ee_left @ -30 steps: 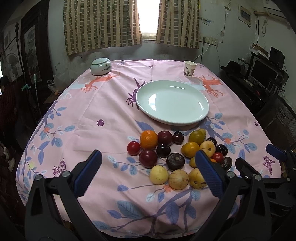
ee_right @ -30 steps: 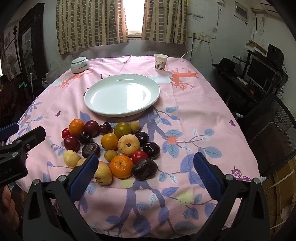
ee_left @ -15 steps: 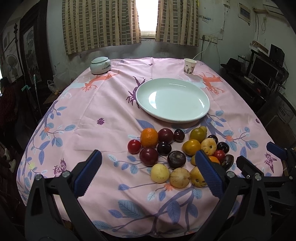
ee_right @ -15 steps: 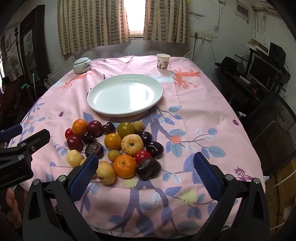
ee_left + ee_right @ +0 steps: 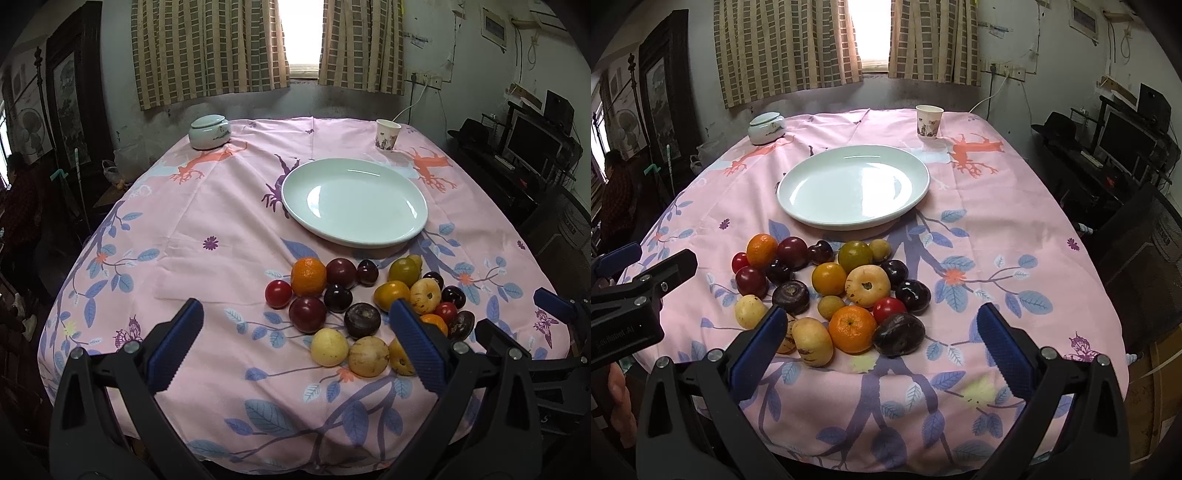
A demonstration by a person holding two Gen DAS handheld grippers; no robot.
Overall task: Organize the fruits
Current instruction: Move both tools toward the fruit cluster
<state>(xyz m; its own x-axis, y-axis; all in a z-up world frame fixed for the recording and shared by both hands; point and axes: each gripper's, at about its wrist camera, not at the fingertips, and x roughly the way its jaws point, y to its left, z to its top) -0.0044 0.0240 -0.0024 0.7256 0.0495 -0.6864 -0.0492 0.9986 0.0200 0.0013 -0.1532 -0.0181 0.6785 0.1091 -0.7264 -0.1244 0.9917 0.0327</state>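
A heap of fruit lies on the pink cloth in front of an empty white plate [image 5: 413, 225] [image 5: 798, 206]. It holds oranges [image 5: 308, 276] [image 5: 852, 328], dark plums [image 5: 362, 320] [image 5: 898, 334], red tomatoes [image 5: 278, 293] and yellow fruits [image 5: 329, 347] [image 5: 812, 340]. My left gripper [image 5: 293, 347] is open and empty, above the table's near edge, left of the heap. My right gripper [image 5: 881, 349] is open and empty, just short of the nearest fruits. The left gripper also shows at the left of the right wrist view [image 5: 646, 280].
A lidded white ceramic jar [image 5: 209, 132] [image 5: 766, 127] stands at the far left of the table. A paper cup [image 5: 387, 135] [image 5: 928, 122] stands at the far right. A black chair [image 5: 1141, 266] and a desk with a monitor [image 5: 1123, 140] are to the right.
Both grippers have moved slightly forward toward the fruit; the heap and plate look a little closer. Both stay open and empty.
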